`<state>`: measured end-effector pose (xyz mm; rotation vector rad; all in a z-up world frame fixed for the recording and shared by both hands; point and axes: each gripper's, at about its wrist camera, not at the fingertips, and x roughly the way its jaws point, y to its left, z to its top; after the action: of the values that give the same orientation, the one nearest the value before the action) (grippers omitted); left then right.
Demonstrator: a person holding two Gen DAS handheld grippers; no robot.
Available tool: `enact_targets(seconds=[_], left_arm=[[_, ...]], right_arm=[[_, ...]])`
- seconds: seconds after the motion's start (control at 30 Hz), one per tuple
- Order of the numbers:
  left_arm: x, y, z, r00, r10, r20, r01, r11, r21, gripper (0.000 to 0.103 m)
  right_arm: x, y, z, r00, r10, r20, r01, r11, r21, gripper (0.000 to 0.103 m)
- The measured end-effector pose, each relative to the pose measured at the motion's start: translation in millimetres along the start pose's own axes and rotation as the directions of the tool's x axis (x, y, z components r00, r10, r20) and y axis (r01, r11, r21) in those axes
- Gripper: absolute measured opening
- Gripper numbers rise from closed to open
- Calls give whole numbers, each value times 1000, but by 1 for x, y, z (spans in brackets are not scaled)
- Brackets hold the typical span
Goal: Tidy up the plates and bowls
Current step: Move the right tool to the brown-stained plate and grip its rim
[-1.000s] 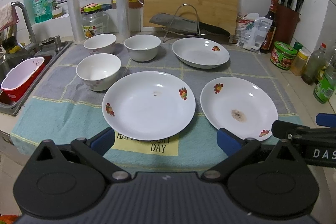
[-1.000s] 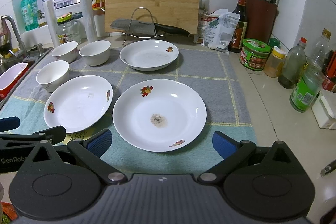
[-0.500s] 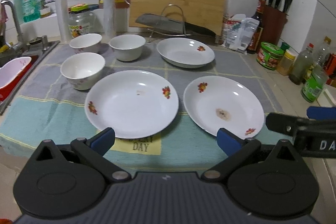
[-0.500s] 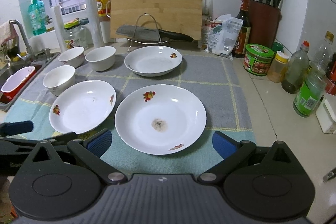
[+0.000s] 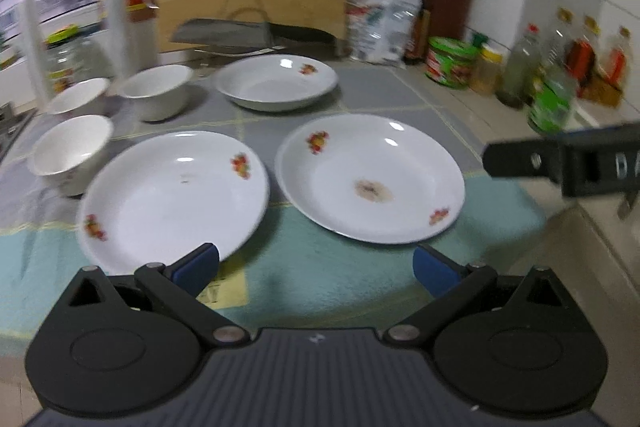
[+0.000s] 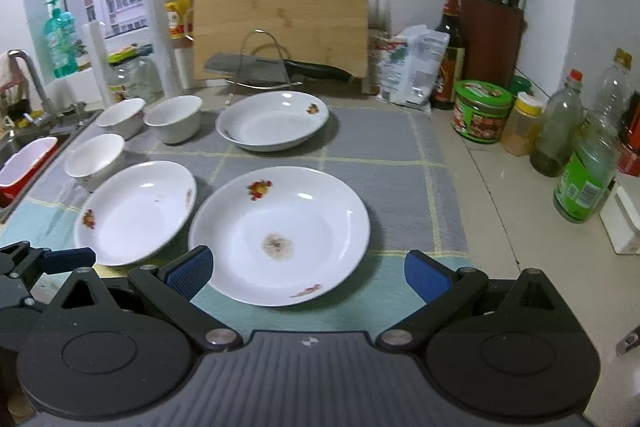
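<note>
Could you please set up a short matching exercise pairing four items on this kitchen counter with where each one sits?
Things:
1. stained plate
2. cleaver
3. green-lidded jar
4. red-and-white tub

Places:
A. on the wire rack before the cutting board
B. in the sink at far left
C. nearest the right hand-held gripper
D. off the mat, by the dark sauce bottle

Pairs: 1-C, 2-A, 3-D, 4-B
</note>
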<state>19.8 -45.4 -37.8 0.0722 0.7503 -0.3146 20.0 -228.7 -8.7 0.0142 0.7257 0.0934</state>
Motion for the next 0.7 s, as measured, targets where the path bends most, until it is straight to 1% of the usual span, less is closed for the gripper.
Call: enact_targets(seconds=[0.2, 0.37, 0.5, 0.63, 0.7], left_arm=[[39, -11, -10, 995, -82, -48, 85, 994, 70, 102], [61, -21, -10, 992, -96, -78, 107, 985, 139, 102], [73, -23, -6, 992, -101, -79, 114, 978, 176, 102], [83, -21, -3, 989, -114, -96, 130, 976, 177, 102], [84, -21, -3, 988, -121, -92, 136, 975, 178, 102]], right_arm=[[18, -15, -5, 998, -55, -38, 56, 998, 26, 103], [27, -23, -6, 994, -93, -59, 96, 994, 54, 103], [31, -24, -5, 990, -123, -69, 128, 990, 62, 103], [34, -22, -2, 986, -151, -75, 156, 985, 76, 103], [34, -20, 0, 984, -160, -74, 166, 983, 77, 103]])
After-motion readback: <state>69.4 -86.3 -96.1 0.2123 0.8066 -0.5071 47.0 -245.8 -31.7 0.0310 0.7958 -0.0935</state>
